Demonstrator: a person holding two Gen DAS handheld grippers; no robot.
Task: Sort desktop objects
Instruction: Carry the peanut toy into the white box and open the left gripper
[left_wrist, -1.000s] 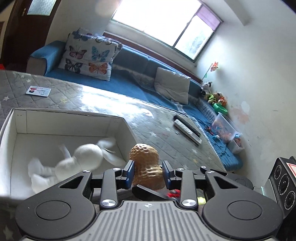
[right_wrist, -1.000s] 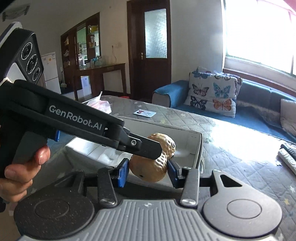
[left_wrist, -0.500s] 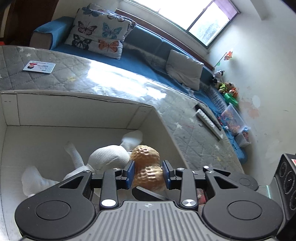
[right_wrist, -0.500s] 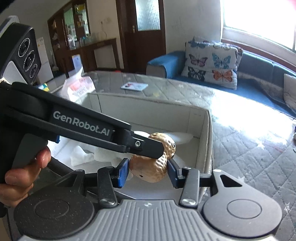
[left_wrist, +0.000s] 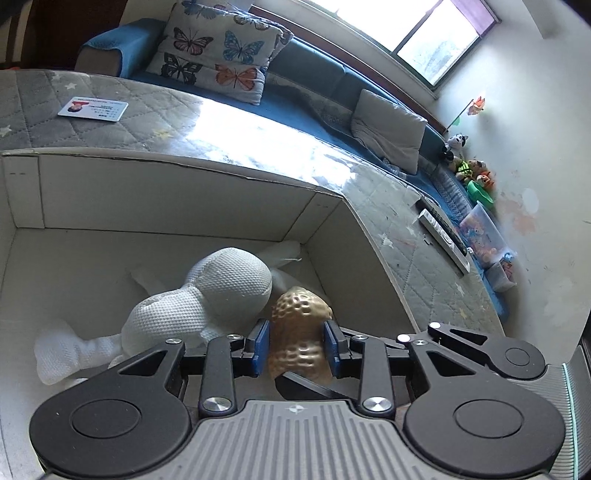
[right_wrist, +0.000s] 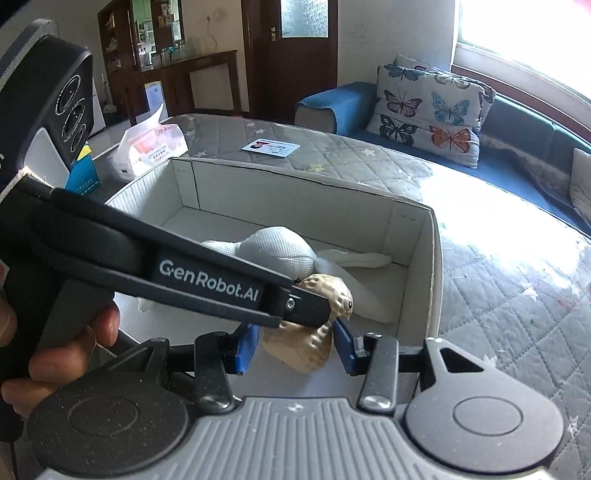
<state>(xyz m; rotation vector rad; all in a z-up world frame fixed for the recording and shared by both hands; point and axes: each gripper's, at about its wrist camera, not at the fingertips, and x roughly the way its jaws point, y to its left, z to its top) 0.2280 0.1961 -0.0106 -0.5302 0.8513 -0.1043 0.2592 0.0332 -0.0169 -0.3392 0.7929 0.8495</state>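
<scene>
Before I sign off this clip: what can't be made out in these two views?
- Underside of the peanut toy: hidden in the left wrist view by the left tool; whether it touches the box floor cannot be told.
- Card text: too small, right wrist view.
- White stuffed doll: partly covered by the left tool's arm, right wrist view.
- Right tool: near pad contact is hidden.

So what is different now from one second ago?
Both grippers, left and right, carried the peanut toy down into the white box, beside the white doll. Both stay shut on the toy. The doll, now still, and the card remain where they were.
</scene>
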